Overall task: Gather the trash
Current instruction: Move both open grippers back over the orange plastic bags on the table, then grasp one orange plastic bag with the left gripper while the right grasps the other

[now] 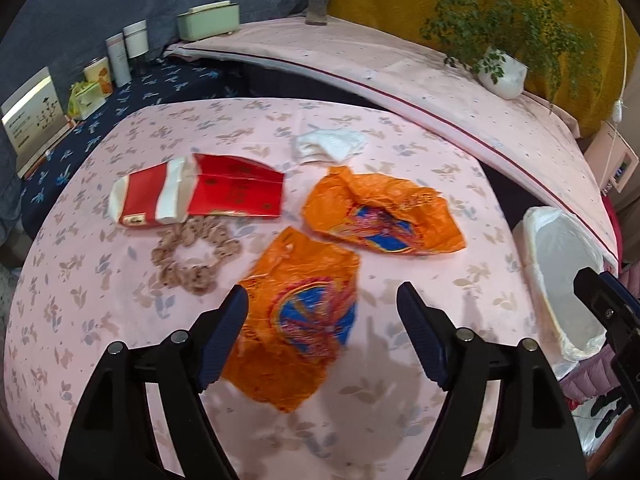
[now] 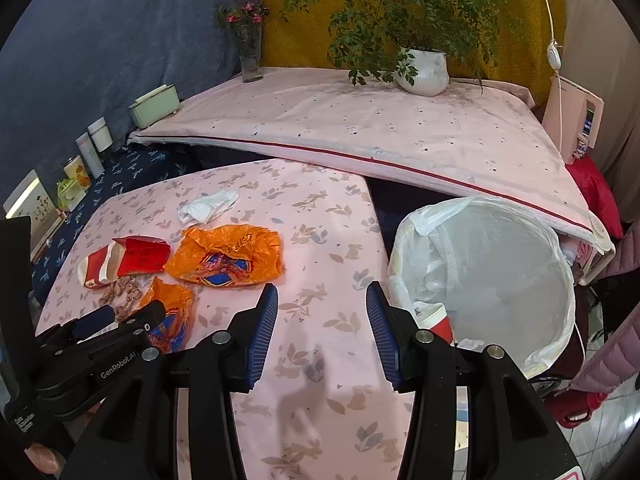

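Trash lies on a pink floral tablecloth (image 1: pixel 80 320). A near orange wrapper (image 1: pixel 296 320) lies between the fingers of my open left gripper (image 1: pixel 322 304), just above it. A second orange wrapper (image 1: pixel 380 212) lies beyond, a flattened red carton (image 1: pixel 196 196) to the left, a crumpled white tissue (image 1: pixel 330 144) farther back. A white-lined bin (image 2: pixel 500 272) stands off the table's right edge, with a red and white cup (image 2: pixel 438 320) inside. My right gripper (image 2: pixel 322 304) is open and empty over bare cloth left of the bin.
A beige scrunchie (image 1: pixel 192 256) lies by the carton. Behind the table is a raised pink-covered surface (image 2: pixel 360 132) with a potted plant (image 2: pixel 424 68), a flower vase (image 2: pixel 250 56) and a green box (image 2: pixel 154 106). Bottles and jars (image 1: pixel 120 56) stand at the left.
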The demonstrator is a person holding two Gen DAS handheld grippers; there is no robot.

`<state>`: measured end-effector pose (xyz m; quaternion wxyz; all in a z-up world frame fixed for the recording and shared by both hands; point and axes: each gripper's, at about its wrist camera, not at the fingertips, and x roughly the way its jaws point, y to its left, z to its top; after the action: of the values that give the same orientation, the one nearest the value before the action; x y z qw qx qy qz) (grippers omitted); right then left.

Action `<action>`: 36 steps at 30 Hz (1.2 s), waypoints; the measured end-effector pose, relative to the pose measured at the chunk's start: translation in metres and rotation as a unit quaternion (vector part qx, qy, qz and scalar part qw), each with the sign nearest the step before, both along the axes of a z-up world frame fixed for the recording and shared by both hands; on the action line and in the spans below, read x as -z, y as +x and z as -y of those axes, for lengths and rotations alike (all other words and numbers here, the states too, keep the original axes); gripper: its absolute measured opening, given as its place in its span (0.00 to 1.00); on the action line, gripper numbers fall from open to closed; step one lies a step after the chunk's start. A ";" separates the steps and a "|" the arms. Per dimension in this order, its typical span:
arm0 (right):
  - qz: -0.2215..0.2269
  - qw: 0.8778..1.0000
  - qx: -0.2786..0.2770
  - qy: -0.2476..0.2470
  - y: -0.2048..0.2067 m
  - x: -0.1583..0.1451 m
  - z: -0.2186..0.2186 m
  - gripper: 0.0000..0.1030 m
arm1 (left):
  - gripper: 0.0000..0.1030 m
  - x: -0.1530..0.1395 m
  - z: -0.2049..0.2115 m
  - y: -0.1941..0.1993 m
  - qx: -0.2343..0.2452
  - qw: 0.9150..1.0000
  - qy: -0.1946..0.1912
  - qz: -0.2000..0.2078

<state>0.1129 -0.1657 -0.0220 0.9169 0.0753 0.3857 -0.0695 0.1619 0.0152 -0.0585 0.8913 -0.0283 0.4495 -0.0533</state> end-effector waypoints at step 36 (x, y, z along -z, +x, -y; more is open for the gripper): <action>-0.048 0.998 -0.035 0.012 0.035 0.045 -0.057 0.49 | 0.14 0.028 -0.046 -0.001 0.016 0.998 -0.043 -0.041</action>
<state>0.1480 -0.1089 -0.0667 0.8981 0.0690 0.4327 -0.0364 0.1606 0.0607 -0.0863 0.8692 -0.0615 0.4830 -0.0859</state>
